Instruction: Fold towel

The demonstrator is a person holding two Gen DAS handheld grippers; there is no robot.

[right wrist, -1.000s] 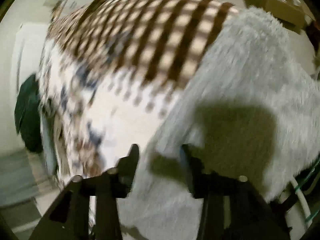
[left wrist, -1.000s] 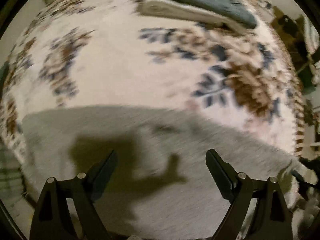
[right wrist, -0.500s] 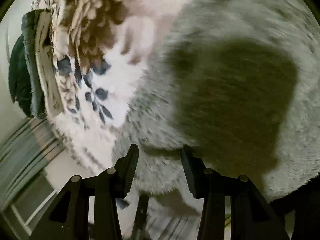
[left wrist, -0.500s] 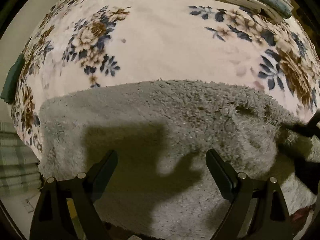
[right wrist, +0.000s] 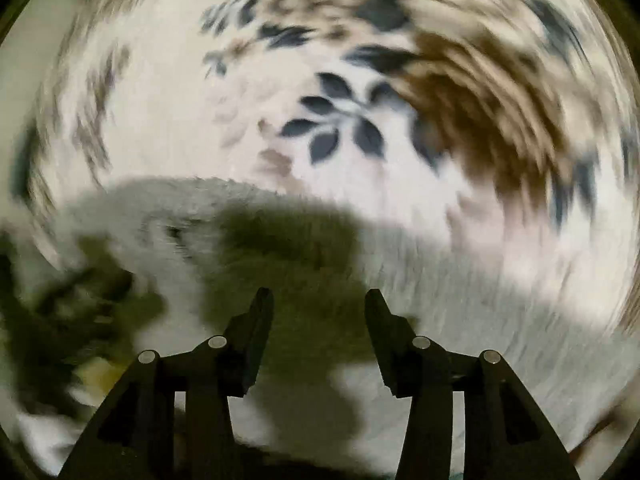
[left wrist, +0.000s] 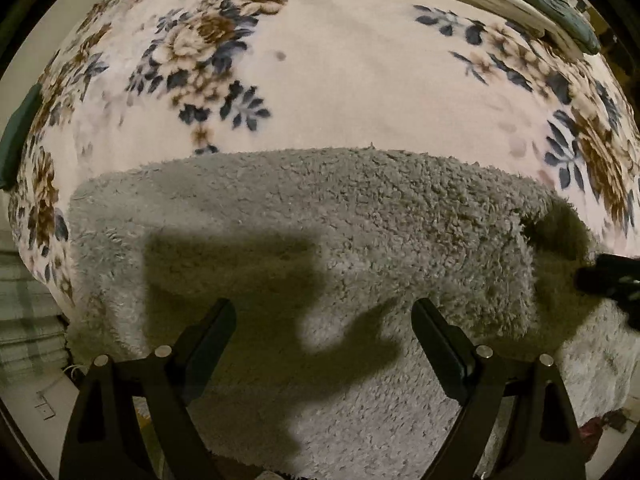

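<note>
Lying flat on your plush floral blanket [left wrist: 340, 80], the shaggy grey towel [left wrist: 320, 220] sits beneath wide-open, empty left tongs [left wrist: 323, 322]; right tongs [right wrist: 319, 312] have just been opening, empty.

R-wrist view: blanket [right wrist: 168, 120] motion-blurred

No text, label, brand, number or sign can be read in either wrist view, neither at the upper edge of the frame nor anywhere lower down.
</note>
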